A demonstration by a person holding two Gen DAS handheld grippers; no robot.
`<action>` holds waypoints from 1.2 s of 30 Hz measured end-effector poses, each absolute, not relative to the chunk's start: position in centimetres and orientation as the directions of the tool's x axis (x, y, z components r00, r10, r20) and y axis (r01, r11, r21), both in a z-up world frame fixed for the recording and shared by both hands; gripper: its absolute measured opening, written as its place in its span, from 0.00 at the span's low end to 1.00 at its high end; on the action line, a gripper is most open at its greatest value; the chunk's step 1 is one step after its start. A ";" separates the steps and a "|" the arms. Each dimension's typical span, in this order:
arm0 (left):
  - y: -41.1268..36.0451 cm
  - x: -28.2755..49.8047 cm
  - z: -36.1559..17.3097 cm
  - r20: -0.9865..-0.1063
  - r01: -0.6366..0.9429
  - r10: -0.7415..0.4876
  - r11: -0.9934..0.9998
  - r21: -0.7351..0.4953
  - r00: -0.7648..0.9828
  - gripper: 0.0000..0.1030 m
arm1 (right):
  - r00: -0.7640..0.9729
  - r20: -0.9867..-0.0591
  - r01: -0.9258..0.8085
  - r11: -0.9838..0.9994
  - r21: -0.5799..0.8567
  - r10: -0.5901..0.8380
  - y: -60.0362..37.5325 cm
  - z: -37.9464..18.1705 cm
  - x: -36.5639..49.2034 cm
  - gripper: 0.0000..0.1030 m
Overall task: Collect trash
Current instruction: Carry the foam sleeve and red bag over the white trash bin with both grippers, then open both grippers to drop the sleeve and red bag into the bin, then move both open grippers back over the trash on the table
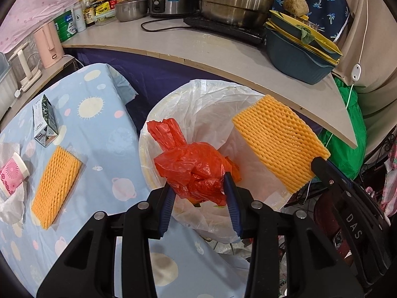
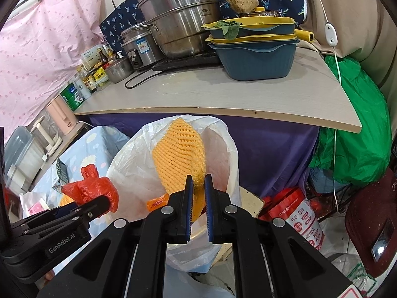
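Observation:
My left gripper (image 1: 199, 181) is shut on a crumpled red plastic bag (image 1: 191, 166) and holds it over the near rim of the trash bin with a white liner (image 1: 198, 99). My right gripper (image 2: 198, 178) is shut on a yellow foam fruit net (image 2: 178, 154) and holds it above the bin's opening (image 2: 139, 161); that net also shows in the left wrist view (image 1: 278, 141). The red bag shows at the left of the right wrist view (image 2: 91, 188). An orange wrapper (image 2: 156, 202) lies in the bin.
On the blue patterned tablecloth (image 1: 104, 134) lie a second yellow foam net (image 1: 55, 186), a small carton (image 1: 44, 121), a pink cup (image 1: 12, 173) and white tissue. A counter (image 1: 223, 57) with pots and a blue basin overhangs behind the bin. A green bag (image 2: 352, 129) hangs at the right.

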State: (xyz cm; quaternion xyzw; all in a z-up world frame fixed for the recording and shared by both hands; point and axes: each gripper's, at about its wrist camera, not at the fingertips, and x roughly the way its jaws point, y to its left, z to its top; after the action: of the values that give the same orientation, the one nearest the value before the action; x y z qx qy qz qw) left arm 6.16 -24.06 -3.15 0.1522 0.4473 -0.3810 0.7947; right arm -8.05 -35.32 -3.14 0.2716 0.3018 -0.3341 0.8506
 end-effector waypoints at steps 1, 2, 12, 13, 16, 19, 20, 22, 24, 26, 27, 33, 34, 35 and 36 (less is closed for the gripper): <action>-24.1 6.1 -3.2 -0.825 0.742 -0.472 0.663 -0.101 0.310 0.37 | 0.593 -0.695 0.734 0.628 0.259 -0.407 -35.4 -3.2 -8.0 0.10; -24.2 6.1 -3.3 -0.825 0.743 -0.473 0.661 -0.101 0.309 0.38 | 0.592 -0.693 0.737 0.625 0.259 -0.412 -35.4 -3.1 -8.0 0.11; -23.7 6.5 -3.3 -0.813 0.723 -0.464 0.687 -0.080 0.351 0.66 | 0.608 -0.669 0.740 0.611 0.282 -0.428 -35.4 -2.4 -8.3 0.32; -23.5 6.6 -3.3 -0.814 0.719 -0.464 0.690 -0.084 0.350 0.67 | 0.609 -0.668 0.739 0.612 0.282 -0.428 -35.3 -2.4 -8.3 0.33; -22.9 7.0 -3.2 -0.814 0.706 -0.462 0.702 -0.093 0.352 0.68 | 0.612 -0.665 0.735 0.617 0.279 -0.428 -35.1 -2.2 -8.2 0.34; -22.0 7.3 -3.1 -0.812 0.694 -0.460 0.713 -0.098 0.359 0.68 | 0.614 -0.664 0.732 0.622 0.277 -0.427 -34.7 -2.1 -8.1 0.36; -21.6 7.5 -3.1 -0.811 0.688 -0.460 0.719 -0.101 0.361 0.68 | 0.616 -0.663 0.730 0.624 0.277 -0.426 -34.5 -2.0 -8.1 0.37; -20.9 7.8 -2.9 -0.811 0.677 -0.460 0.728 -0.110 0.363 0.68 | 0.618 -0.662 0.727 0.629 0.277 -0.423 -34.2 -1.9 -7.9 0.37; -20.2 8.1 -2.8 -0.809 0.667 -0.458 0.736 -0.113 0.368 0.68 | 0.622 -0.660 0.721 0.636 0.275 -0.420 -33.8 -1.8 -7.6 0.37; -19.4 8.3 -2.6 -0.806 0.658 -0.457 0.744 -0.116 0.375 0.68 | 0.628 -0.658 0.714 0.644 0.275 -0.416 -33.3 -1.6 -7.3 0.37; -18.9 8.5 -2.5 -0.804 0.652 -0.457 0.749 -0.118 0.379 0.68 | 0.631 -0.656 0.710 0.649 0.273 -0.414 -33.0 -1.4 -7.1 0.37; -15.6 9.7 -2.0 -0.801 0.606 -0.448 0.783 -0.138 0.397 0.68 | 0.649 -0.650 0.682 0.681 0.265 -0.397 -31.0 -0.9 -5.8 0.42; -14.9 10.0 -1.9 -0.801 0.596 -0.445 0.791 -0.140 0.402 0.68 | 0.651 -0.649 0.677 0.687 0.263 -0.393 -30.7 -0.8 -5.5 0.42; -14.3 10.2 -1.9 -0.800 0.588 -0.441 0.797 -0.140 0.407 0.69 | 0.654 -0.649 0.671 0.694 0.260 -0.388 -30.2 -0.7 -5.2 0.43; -13.6 10.4 -1.8 -0.799 0.578 -0.436 0.804 -0.140 0.414 0.69 | 0.657 -0.650 0.664 0.701 0.259 -0.382 -29.8 -0.7 -4.8 0.43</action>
State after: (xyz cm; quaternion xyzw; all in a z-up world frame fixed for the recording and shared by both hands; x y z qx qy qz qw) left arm 10.40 -13.64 -1.80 0.0791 0.4489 -0.3029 0.8370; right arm -4.82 -29.76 -0.70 0.2455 0.2869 -0.2984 0.8766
